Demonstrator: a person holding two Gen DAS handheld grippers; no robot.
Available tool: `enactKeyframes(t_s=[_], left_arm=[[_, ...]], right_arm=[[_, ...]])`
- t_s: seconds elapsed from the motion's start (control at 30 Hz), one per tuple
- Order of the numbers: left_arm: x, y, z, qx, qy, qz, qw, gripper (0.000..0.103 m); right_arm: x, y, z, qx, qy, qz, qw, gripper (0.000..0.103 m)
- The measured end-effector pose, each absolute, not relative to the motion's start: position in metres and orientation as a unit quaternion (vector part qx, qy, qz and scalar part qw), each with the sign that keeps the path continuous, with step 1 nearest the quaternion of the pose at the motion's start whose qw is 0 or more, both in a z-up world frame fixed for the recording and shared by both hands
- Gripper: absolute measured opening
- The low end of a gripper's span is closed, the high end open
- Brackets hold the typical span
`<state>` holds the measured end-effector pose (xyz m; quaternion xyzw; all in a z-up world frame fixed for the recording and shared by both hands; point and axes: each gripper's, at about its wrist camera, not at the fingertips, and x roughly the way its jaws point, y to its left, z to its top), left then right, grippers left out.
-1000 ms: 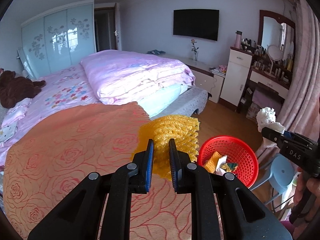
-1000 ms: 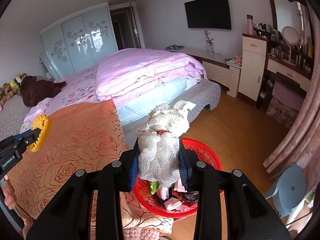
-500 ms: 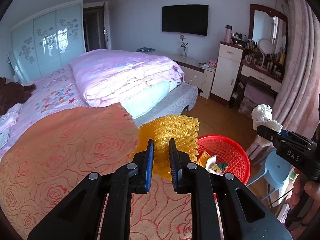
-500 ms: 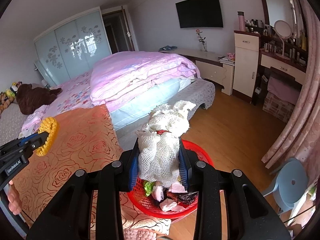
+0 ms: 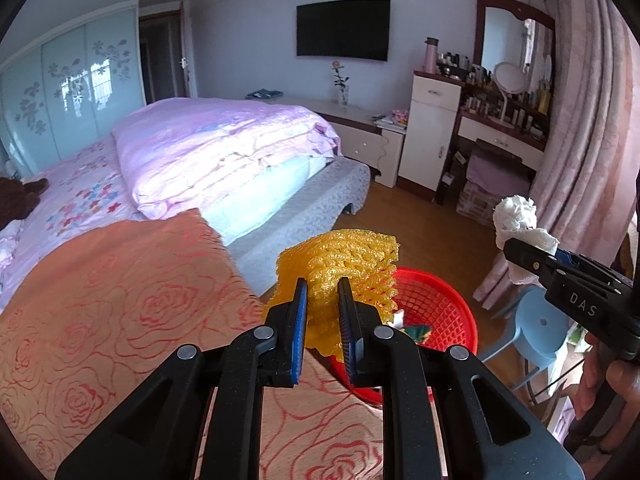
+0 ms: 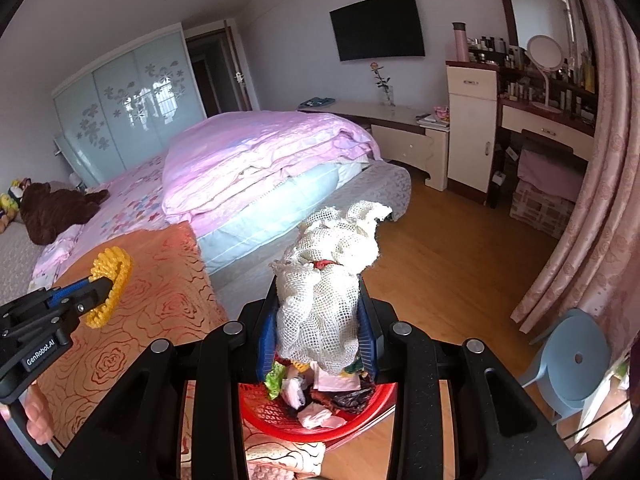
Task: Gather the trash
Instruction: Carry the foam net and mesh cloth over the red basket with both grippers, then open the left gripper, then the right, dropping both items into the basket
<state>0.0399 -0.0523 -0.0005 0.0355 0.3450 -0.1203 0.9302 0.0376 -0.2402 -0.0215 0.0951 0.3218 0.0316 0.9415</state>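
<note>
The left gripper [image 5: 322,294] is clamped nearly closed and angled downward. The right gripper [image 6: 318,312], further right, grips partway closed.

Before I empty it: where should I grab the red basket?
Pinch the red basket by its bare rim on the floor side, coming from above. It is round with no visible handle, and trash is heaped inside.

Each fisheye camera sits just behind its own fingers, angled downward over the bed's edge. The left view looks past its left gripper [image 5: 323,286]; the right past its right gripper [image 6: 318,304]. Both share the red basket [image 5: 440,300], ahead of and below the tips.
</note>
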Motion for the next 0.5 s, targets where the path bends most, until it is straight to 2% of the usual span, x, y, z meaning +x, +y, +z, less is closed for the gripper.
enactKeyframes(t_s=[0.5], left_arm=[[0.058,-0.082,-0.027,0.05,0.374,-0.15,0.914,0.014]], right_arm=[[0.05,-0.256,-0.04,0.098,0.345,0.009,0.933,0.033]])
